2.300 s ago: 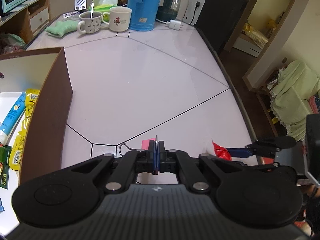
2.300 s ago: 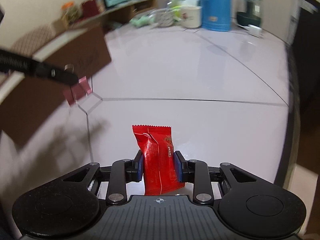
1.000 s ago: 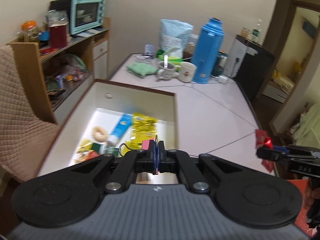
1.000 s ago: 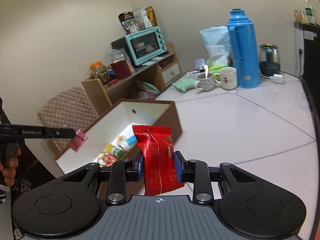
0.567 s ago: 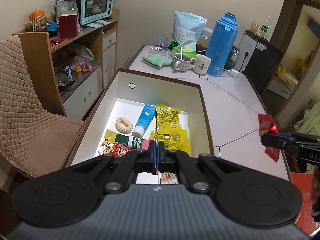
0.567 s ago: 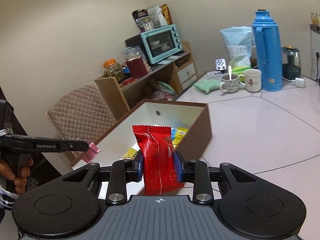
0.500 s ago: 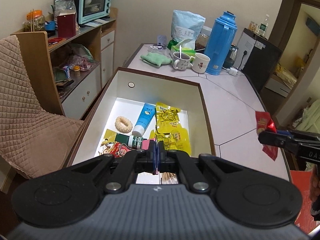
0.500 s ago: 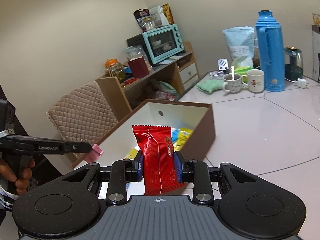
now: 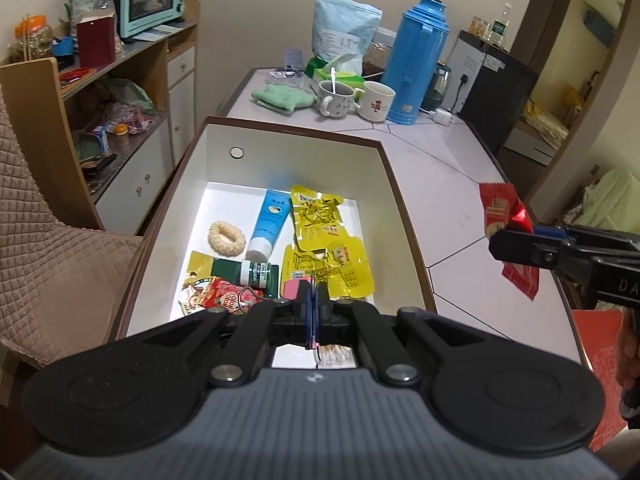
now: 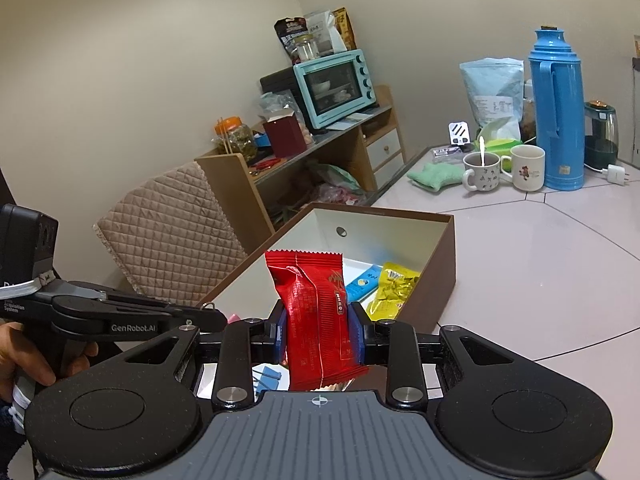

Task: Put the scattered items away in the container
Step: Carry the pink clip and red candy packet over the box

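Container [image 9: 404,216], frame centre, already holds several items. Left gripper [image 9: 312,312] fingers clamp a pink clip [image 9: 294,289]; right gripper [image 10: 320,336] fingers clamp a red packet [image 10: 316,320] — both remain outside.

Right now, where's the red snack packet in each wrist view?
Left wrist: red snack packet at the right edge, pinched in the right gripper, above the table.
Right wrist: red snack packet bottom centre, between its own fingers.
Shared landmark: the blue thermos at the table's far end.
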Demonstrator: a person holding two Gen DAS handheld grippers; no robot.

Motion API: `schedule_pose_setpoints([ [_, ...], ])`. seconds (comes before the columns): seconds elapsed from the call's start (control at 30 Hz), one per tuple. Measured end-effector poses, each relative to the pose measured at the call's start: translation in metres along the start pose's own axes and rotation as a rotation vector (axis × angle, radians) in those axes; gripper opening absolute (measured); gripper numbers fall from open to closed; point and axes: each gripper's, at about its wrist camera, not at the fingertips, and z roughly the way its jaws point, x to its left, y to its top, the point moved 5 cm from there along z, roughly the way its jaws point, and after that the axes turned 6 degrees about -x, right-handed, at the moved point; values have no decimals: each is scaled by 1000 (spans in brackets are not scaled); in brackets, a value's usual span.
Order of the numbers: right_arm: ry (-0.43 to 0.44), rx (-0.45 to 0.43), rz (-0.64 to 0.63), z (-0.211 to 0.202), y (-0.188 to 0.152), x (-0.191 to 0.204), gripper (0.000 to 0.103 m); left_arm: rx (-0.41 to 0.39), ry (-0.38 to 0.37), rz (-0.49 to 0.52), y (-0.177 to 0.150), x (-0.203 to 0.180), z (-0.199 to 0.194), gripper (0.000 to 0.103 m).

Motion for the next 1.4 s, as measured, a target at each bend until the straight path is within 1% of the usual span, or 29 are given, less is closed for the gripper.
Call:
schedule_pose_setpoints([
  [0.37,-28,2,15,8,1,-2,30,24,-42,15,3,2,16,0],
  [0.67,-42,12,29,17,4,-6,30,61,-72,20,2,4,36,0],
  [0.93,-53,30,45,30,4,-13,30,109,-92,28,-1,6,59,0],
  [1.4,-67,64,63,48,2,-22,30,200,-101,22,-18,11,92,0],
])
